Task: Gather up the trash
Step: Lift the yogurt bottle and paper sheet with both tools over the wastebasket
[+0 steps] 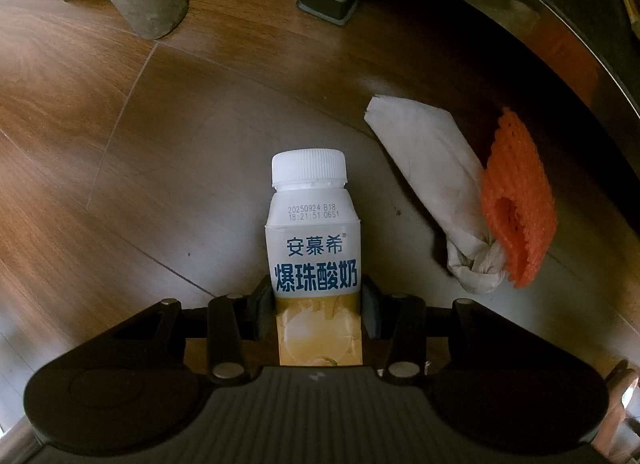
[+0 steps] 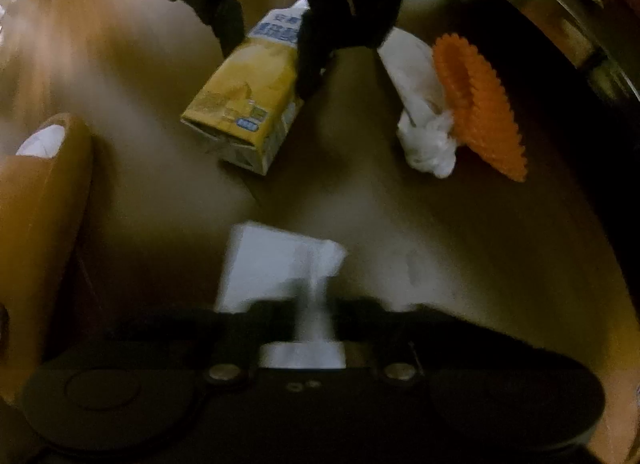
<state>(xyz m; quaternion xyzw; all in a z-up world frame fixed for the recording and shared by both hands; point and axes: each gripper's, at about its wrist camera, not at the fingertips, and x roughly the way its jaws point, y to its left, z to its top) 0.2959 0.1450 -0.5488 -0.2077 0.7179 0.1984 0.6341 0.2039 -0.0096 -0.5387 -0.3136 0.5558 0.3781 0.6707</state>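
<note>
The collecting is under way but far from finished. The left tool (image 1: 318,312) points down at the wooden floor (image 1: 160,144) and has its pads pressed on the sides of a yogurt carton (image 1: 316,260), gripping it around the lower body, with the white cap toward the middle of the frame. In the right wrist view the same carton (image 2: 244,112) appears at upper centre, held in that tool, its yellow bottom end toward the camera.

The right tool (image 2: 316,312), at the bottom of its own frame, has its jaws drawn together on a white tissue (image 2: 272,260); the picture is blurred by motion, so the pinch looks real but how firm it is cannot be told.

Two pieces of trash are thus in hand, and neither has been dropped anywhere yet. An orange bin or bag with something white inside may be the thing at the left edge of the right wrist view (image 2: 44,192), though that is a guess.

Still lying on the floor, at the right of the left wrist view, are a crumpled paper wad (image 1: 436,192) and, touching it, an orange foam fruit net (image 1: 520,200). Both remain to be gathered after the held pieces are disposed of.
</note>
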